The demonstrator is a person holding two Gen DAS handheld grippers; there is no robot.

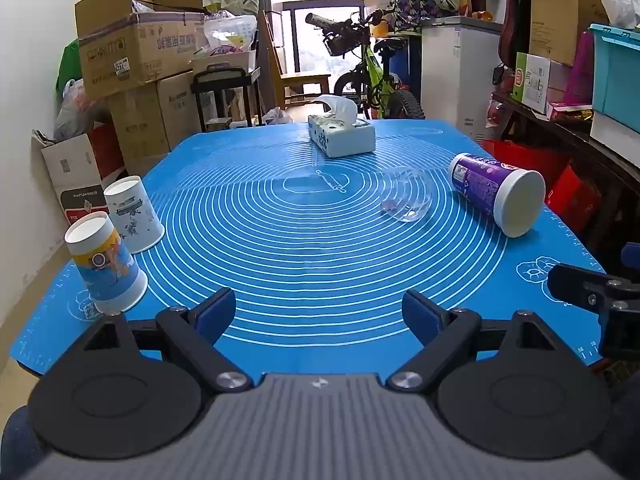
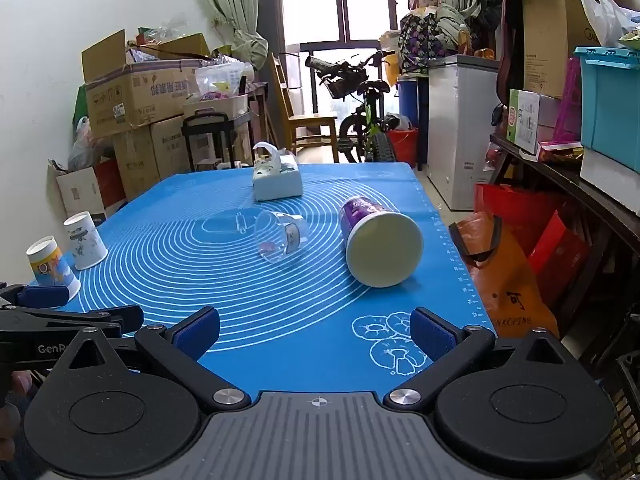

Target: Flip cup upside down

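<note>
A purple paper cup [image 1: 494,192] [image 2: 378,240] lies on its side at the right of the blue mat [image 1: 312,248] [image 2: 240,280], its white end toward me. A clear plastic cup [image 1: 406,196] [image 2: 280,236] lies on its side left of it. Two paper cups stand upside down at the left edge: a blue-and-yellow one [image 1: 106,266] [image 2: 50,266] and a white one [image 1: 134,214] [image 2: 85,240]. My left gripper [image 1: 318,316] is open and empty over the mat's near edge. My right gripper [image 2: 316,334] is open and empty near the front right.
A tissue box [image 1: 342,134] [image 2: 277,182] sits at the far middle of the mat. Cardboard boxes [image 1: 132,56] stack along the left wall. An orange bag [image 2: 500,276] and shelves with bins stand right of the table. A bicycle [image 1: 372,76] stands behind.
</note>
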